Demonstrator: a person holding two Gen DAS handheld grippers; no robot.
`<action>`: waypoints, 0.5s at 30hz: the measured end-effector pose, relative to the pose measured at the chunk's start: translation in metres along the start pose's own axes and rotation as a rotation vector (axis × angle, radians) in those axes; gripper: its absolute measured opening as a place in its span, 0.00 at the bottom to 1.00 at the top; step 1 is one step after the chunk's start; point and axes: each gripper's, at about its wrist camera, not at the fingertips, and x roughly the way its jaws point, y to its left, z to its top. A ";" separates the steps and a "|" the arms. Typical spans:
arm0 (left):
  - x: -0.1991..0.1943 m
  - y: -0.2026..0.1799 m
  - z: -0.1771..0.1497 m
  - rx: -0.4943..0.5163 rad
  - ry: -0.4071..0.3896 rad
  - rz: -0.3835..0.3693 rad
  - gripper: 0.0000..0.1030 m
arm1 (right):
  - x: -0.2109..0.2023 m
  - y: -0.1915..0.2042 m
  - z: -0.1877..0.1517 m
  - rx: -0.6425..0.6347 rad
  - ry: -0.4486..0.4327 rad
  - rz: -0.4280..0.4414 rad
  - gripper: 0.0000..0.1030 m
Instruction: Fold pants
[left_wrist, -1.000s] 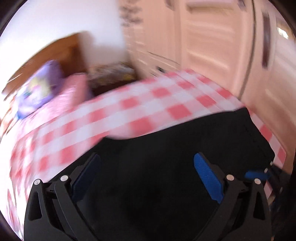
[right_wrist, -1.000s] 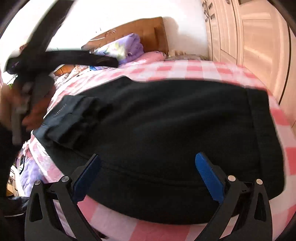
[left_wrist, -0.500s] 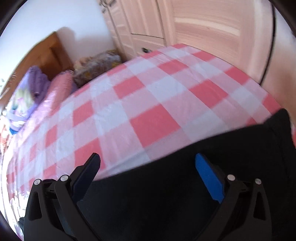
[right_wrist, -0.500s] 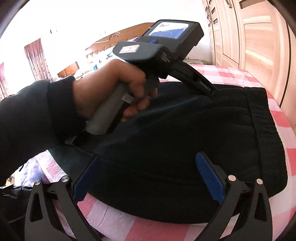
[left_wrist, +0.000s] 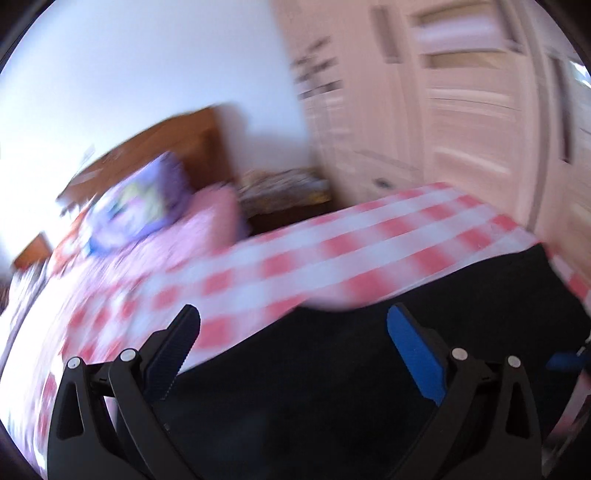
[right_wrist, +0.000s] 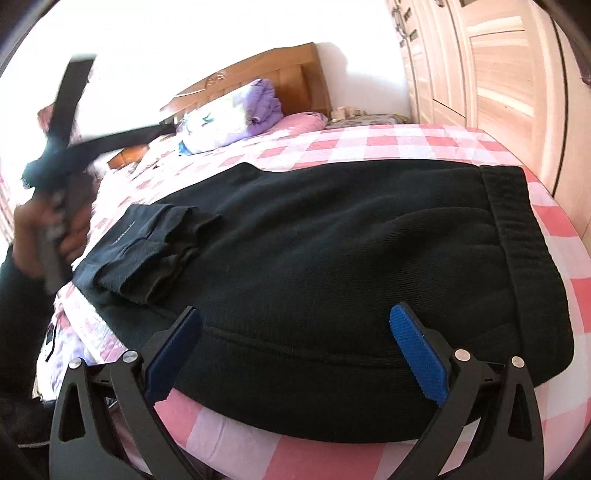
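At the far left of the right wrist view a person's hand (right_wrist: 55, 229) in a dark sleeve (right_wrist: 22, 314) holds the left gripper (right_wrist: 70, 110) raised above the bed's edge, its dark fingers blurred and spread apart with nothing between them. Beside it stands a wooden headboard (right_wrist: 258, 74) against a white wall (left_wrist: 166, 74), with a purple and white folded quilt (right_wrist: 229, 118) and a pink pillow (right_wrist: 299, 120) in front of it. The bed (right_wrist: 406, 144) is covered by a pink and white checked sheet, and along the right side of the room runs a row of pale wooden wardrobe doors (right_wrist: 498, 74). The black pants (right_wrist: 351, 240) lie across the near part of the bed, folded, with the leg ends (right_wrist: 147, 251) laid over the body on the left and the ribbed waistband (right_wrist: 517, 229) running down the right side. In the left wrist view, which is smeared by motion, the pants fill the lower part of the frame under the released left jaws, and whether they touch the cloth cannot be told. The right gripper (right_wrist: 295, 350) hangs at the near edge of the pants, its blue-padded jaws wide apart and holding nothing, the cloth's near edge lying between and just ahead of them.
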 end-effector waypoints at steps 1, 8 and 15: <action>0.001 0.028 -0.013 -0.031 0.026 0.017 0.99 | 0.001 0.002 -0.001 0.004 0.000 -0.010 0.96; 0.034 0.110 -0.072 -0.108 0.157 0.042 0.99 | -0.027 -0.007 -0.001 0.130 -0.084 -0.035 0.96; 0.061 0.118 -0.096 -0.159 0.258 -0.014 0.99 | -0.081 -0.068 -0.010 0.406 -0.198 -0.102 0.96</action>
